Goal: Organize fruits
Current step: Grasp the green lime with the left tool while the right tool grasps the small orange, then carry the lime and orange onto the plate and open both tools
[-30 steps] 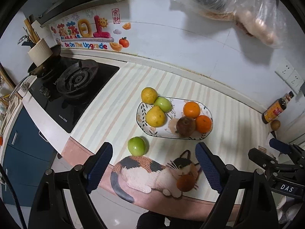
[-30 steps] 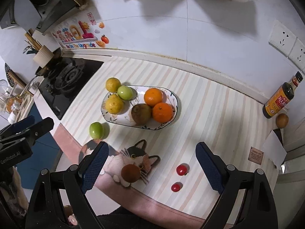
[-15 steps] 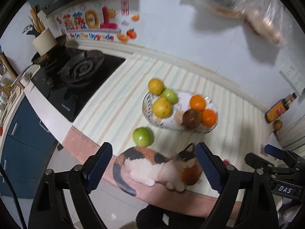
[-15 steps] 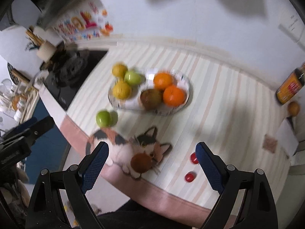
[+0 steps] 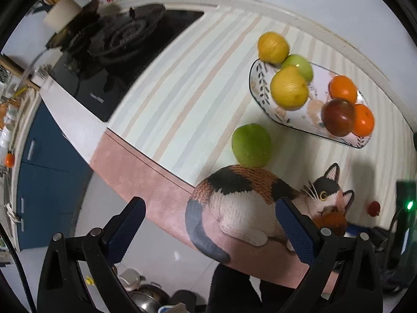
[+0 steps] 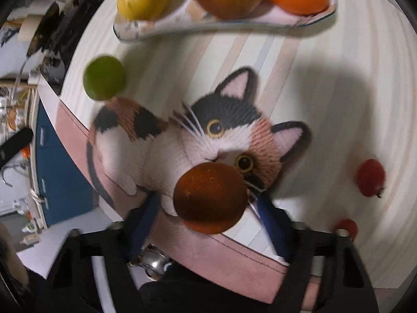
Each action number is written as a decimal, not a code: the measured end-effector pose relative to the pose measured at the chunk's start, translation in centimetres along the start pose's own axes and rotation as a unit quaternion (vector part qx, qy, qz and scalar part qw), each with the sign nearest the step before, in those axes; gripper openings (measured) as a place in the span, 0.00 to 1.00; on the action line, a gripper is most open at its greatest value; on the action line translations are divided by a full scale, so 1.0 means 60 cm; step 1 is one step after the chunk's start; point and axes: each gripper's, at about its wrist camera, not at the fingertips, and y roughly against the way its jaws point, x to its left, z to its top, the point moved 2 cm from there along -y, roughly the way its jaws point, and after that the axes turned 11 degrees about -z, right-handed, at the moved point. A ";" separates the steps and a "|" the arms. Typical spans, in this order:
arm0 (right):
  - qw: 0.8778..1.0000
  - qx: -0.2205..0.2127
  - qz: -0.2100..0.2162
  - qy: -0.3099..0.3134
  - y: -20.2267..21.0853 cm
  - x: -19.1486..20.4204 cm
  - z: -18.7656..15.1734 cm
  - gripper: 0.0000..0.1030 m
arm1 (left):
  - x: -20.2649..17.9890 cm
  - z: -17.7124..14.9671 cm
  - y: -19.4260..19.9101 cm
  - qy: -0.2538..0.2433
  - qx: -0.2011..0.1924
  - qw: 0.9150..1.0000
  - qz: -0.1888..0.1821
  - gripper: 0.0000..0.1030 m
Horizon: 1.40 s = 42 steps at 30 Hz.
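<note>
A patterned fruit plate (image 5: 263,96) holds two yellow fruits, a green one, two oranges and a dark red fruit (image 5: 338,116). A loose green fruit (image 5: 251,145) lies on the counter beside it, also in the right wrist view (image 6: 104,77). A brown-orange fruit (image 6: 210,198) lies on the cat print (image 6: 198,135), between the blue fingers (image 6: 271,224) of my right gripper (image 6: 208,221), which stand close on either side of it. Two small red fruits (image 6: 370,177) lie to its right. My left gripper (image 5: 208,229) is open and empty, above the counter's front edge.
A black gas hob (image 5: 125,52) with a pan stands at the left. Blue cabinet fronts (image 5: 44,172) and the floor lie below the counter's pink front edge (image 5: 146,172). The fruit plate (image 6: 208,24) sits just beyond the cat print.
Both grippers have dropped toward the counter. The right gripper has moved in around the brown-orange fruit and its fingers have narrowed. The left gripper stays open.
</note>
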 end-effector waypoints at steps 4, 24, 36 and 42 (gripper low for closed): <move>1.000 -0.012 -0.015 0.005 0.001 -0.004 0.001 0.57 | 0.000 0.029 -0.035 0.009 0.015 1.000 -0.019 0.99; 0.999 -0.005 -0.011 -0.031 0.018 -0.075 0.061 0.58 | -0.030 0.091 -0.161 0.019 0.058 0.994 -0.095 0.52; 0.999 -0.018 -0.005 -0.034 0.038 -0.095 0.056 0.57 | -0.057 0.006 -0.137 -0.004 0.101 0.991 -0.084 0.51; 0.998 -0.046 0.017 -0.035 0.087 -0.090 0.070 0.57 | -0.067 0.040 -0.090 -0.008 0.088 0.991 -0.103 0.51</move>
